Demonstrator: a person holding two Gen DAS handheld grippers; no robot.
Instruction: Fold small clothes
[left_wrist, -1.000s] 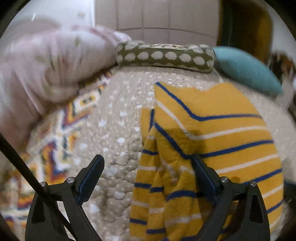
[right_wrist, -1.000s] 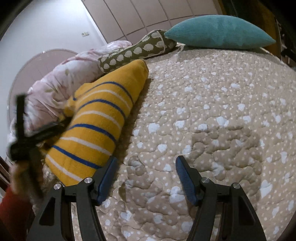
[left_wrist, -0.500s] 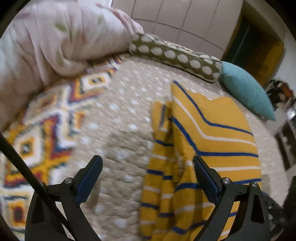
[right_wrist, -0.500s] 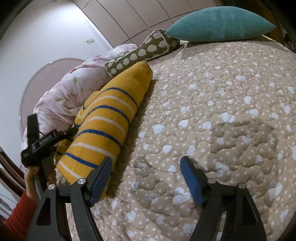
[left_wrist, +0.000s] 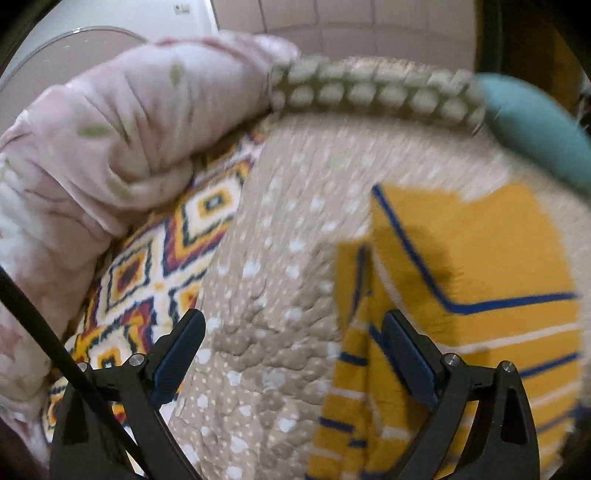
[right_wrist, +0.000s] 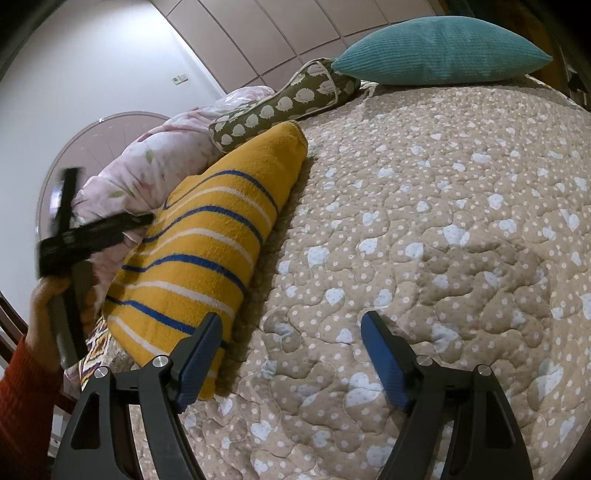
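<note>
A yellow garment with blue and white stripes lies folded on the beige quilted bedspread, right of centre in the left wrist view, with a loose folded part hanging at its left edge. My left gripper is open and empty above the bedspread, its right finger over the garment's left edge. In the right wrist view the garment lies at the left. My right gripper is open and empty over bare quilt, just right of the garment. The left gripper's body shows there, held by a hand.
A pink floral duvet is heaped at the left. A patterned blanket lies beside it. An olive spotted bolster and a teal pillow lie at the bed's far end.
The left gripper has swung back and left, so the garment sits further right in its view. The right gripper has shifted slightly. Both stay open.
</note>
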